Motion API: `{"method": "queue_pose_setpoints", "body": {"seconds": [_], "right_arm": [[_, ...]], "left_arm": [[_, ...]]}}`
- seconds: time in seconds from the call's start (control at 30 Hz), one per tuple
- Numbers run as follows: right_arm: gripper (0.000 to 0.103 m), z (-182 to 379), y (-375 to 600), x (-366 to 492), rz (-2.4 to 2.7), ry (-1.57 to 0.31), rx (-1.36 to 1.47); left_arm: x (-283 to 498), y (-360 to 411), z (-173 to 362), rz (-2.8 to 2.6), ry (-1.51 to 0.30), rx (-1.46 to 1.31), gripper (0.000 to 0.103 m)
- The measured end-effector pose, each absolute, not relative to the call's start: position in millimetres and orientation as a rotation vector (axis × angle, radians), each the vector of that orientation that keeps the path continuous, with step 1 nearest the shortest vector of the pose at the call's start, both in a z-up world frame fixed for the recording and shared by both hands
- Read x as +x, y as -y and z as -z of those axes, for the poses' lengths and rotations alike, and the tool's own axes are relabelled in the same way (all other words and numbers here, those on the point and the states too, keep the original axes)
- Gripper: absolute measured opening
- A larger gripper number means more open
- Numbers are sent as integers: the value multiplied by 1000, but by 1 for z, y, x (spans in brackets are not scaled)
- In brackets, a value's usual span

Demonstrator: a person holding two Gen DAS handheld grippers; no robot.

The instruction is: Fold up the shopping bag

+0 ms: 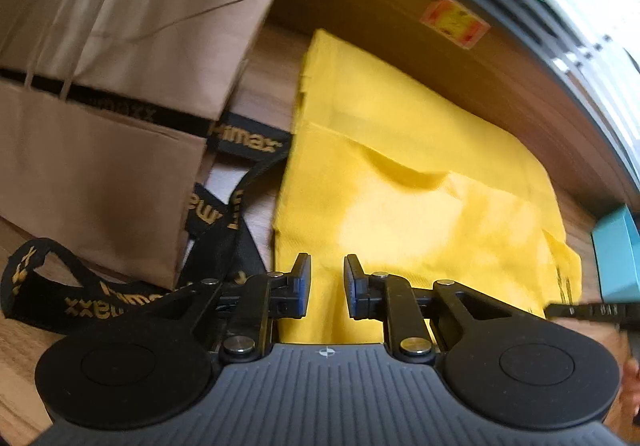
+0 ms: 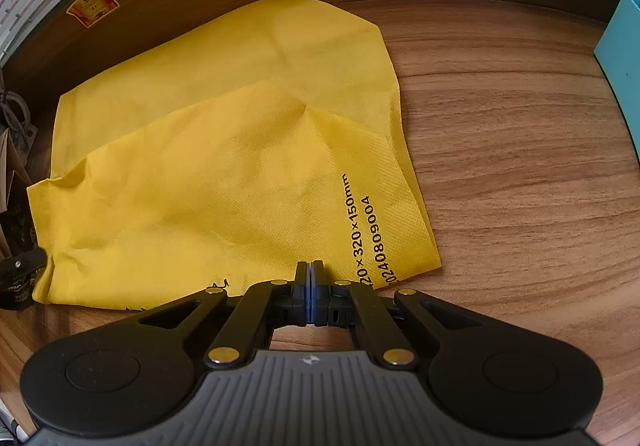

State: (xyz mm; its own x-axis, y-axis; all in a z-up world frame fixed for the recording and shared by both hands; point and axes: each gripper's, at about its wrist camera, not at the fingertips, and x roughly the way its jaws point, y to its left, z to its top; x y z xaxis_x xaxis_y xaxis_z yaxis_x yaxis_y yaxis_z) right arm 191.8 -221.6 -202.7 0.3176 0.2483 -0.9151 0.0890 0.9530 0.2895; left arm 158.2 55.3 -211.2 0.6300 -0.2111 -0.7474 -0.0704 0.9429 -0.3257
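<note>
The yellow bag [image 2: 224,166] is lying flat on the wooden table [image 2: 520,166], already doubled over once, with its upper layer sitting a little short of the layer beneath. It is looking like thin non-woven fabric: light, soft and limp, likely to sag and slide on the smooth wood, and holding a crease only loosely, as the puckers along its folded edge suggest. It is not fragile; a pinch at a corner or along a free edge, taking both layers together, is probably the best hold. The left gripper [image 1: 327,284] is hovering over the bag's near edge with its jaws standing a little apart and nothing between them. The right gripper [image 2: 311,292] is sitting with its jaws pressed together, empty, just at the near edge by the printed size text [image 2: 356,230]. The left view alone is showing a brown paper bag [image 1: 120,118] and a black strap [image 1: 224,222] beside the yellow one; the right view alone is showing the print and the bag's whole outline.
</note>
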Motion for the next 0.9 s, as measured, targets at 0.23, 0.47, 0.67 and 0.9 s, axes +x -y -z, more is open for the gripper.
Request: {"method": "queue_pose_setpoints", "body": {"seconds": [0.23, 0.47, 0.67, 0.9], "right_arm": [[0, 203, 223, 191, -104, -1246, 319], [18, 200, 210, 195, -154, -1247, 250], [29, 178, 161, 192, -290, -1169, 19], [39, 157, 88, 190, -457, -1051, -239]], "left_arm": [[154, -42, 224, 99, -935, -261, 18], [164, -51, 227, 100, -974, -279, 3], [170, -60, 231, 108, -993, -353, 2], [168, -64, 236, 120, -990, -375, 2]]}}
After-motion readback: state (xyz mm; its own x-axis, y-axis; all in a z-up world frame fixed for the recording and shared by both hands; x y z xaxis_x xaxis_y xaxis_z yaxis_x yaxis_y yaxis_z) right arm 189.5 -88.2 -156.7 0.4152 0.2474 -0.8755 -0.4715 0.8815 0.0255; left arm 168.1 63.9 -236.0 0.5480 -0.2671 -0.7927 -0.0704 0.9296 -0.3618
